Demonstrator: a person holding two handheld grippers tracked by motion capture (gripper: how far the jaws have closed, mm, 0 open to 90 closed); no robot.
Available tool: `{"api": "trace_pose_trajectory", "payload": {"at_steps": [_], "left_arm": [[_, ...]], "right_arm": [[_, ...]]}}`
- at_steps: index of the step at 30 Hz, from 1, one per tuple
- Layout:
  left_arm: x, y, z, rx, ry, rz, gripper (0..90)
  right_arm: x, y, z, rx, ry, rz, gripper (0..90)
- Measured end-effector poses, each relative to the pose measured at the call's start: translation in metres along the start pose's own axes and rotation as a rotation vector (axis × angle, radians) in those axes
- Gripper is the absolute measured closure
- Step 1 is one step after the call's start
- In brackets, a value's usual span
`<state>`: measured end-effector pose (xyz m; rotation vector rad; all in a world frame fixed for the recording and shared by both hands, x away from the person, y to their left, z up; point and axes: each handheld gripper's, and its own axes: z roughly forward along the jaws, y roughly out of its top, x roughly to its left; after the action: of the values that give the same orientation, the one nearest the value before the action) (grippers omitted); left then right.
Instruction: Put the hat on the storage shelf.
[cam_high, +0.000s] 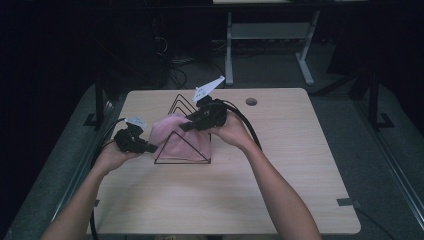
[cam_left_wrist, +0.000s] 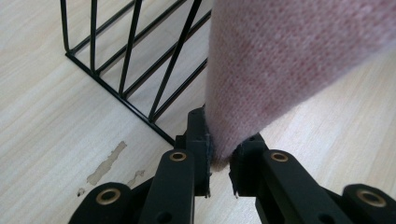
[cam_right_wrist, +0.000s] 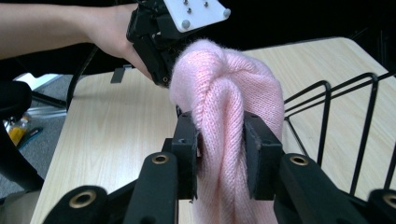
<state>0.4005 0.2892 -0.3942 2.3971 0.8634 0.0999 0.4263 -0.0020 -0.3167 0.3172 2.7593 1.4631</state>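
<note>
A pink knit cloth lies draped over a black wire rack on the wooden table. My left gripper holds its left lower edge. In the left gripper view my left gripper has its jaws pinched on the hem of the cloth, beside the rack. My right gripper sits on top of the cloth from the right. In the right gripper view my right gripper squeezes a bunched fold of the cloth, with the left gripper beyond it and the rack to the right.
The table has a round hole near its far edge and bare wood on the right and in front. A scuff mark shows on the wood near the left gripper. A grey desk frame stands behind.
</note>
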Motion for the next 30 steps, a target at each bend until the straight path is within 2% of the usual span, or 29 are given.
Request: {"api": "trace_pose_trajectory", "payload": {"at_steps": [4, 6, 7, 13, 16, 20, 21, 25, 27, 29, 30], "left_arm": [[0.0, 0.0, 0.004, 0.021, -0.002, 0.006, 79.5], [-0.001, 0.0, 0.006, 0.037, -0.002, 0.009, 79.5], [-0.001, 0.0, 0.006, 0.044, 0.004, 0.016, 79.6], [0.0, -0.001, 0.009, 0.06, 0.008, 0.0, 79.6], [0.001, -0.001, 0.011, 0.065, 0.009, -0.005, 79.6], [0.001, -0.001, 0.013, 0.08, 0.011, -0.004, 79.6], [0.001, -0.001, 0.014, 0.081, 0.012, -0.007, 79.6], [0.0, -0.001, 0.016, 0.088, 0.014, -0.007, 79.5], [0.0, -0.001, 0.018, 0.094, 0.015, -0.013, 79.6], [0.001, -0.002, 0.019, 0.096, 0.014, -0.009, 79.5], [0.001, -0.004, 0.02, 0.091, 0.005, -0.022, 79.5]], "right_arm": [[-0.001, -0.002, 0.002, 0.006, -0.002, -0.007, 67.6], [0.0, -0.002, 0.003, 0.008, 0.006, 0.014, 66.9], [-0.001, -0.002, 0.003, 0.012, 0.006, 0.009, 65.7], [0.0, -0.006, 0.003, 0.024, 0.002, 0.014, 54.6], [0.0, -0.01, 0.001, 0.019, -0.001, 0.025, 53.4], [0.0, -0.014, -0.002, 0.006, 0.002, 0.035, 55.1], [-0.001, -0.015, -0.003, 0.001, 0.001, 0.024, 55.9], [-0.001, -0.018, -0.004, -0.021, 0.035, 0.042, 63.9], [-0.001, -0.019, -0.002, -0.015, 0.039, 0.034, 69.5], [-0.001, -0.019, 0.0, 0.0, 0.039, 0.042, 71.4], [-0.001, -0.02, 0.001, 0.002, 0.038, 0.042, 71.5]]}}
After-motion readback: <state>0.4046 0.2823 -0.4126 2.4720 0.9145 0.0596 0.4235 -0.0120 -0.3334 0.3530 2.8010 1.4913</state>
